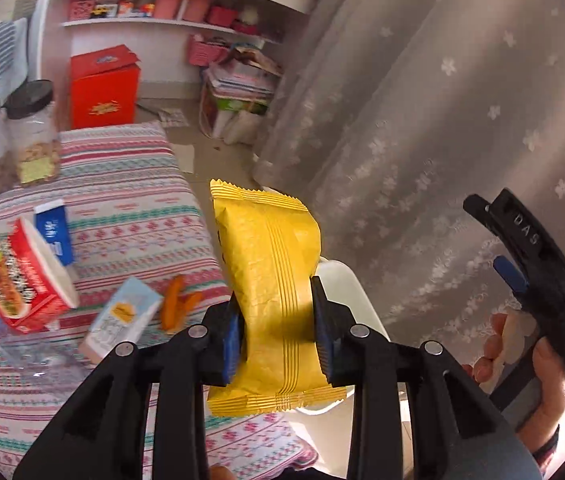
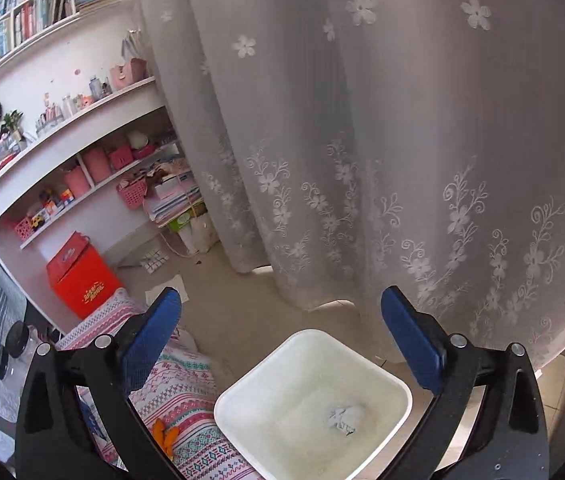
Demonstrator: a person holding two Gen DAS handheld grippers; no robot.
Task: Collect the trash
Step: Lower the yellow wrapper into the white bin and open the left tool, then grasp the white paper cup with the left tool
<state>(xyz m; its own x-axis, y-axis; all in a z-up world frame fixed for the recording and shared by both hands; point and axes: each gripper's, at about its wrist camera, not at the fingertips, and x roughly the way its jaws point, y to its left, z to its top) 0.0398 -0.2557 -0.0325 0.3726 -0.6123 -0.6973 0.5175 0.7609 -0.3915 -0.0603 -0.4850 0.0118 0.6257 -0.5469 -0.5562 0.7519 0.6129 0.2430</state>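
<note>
Left wrist — left gripper (image 1: 276,330) pinches yellow crinkled wrapper (image 1: 270,292) | right gripper (image 2: 282,344) — jaws apart

We held the left gripper (image 1: 274,336) clamped, both pads pressed in at mid-frame. The right gripper (image 2: 282,344) hung spread wide, our right hand (image 1: 538,364) gripping its handle at four o'clock.
</note>
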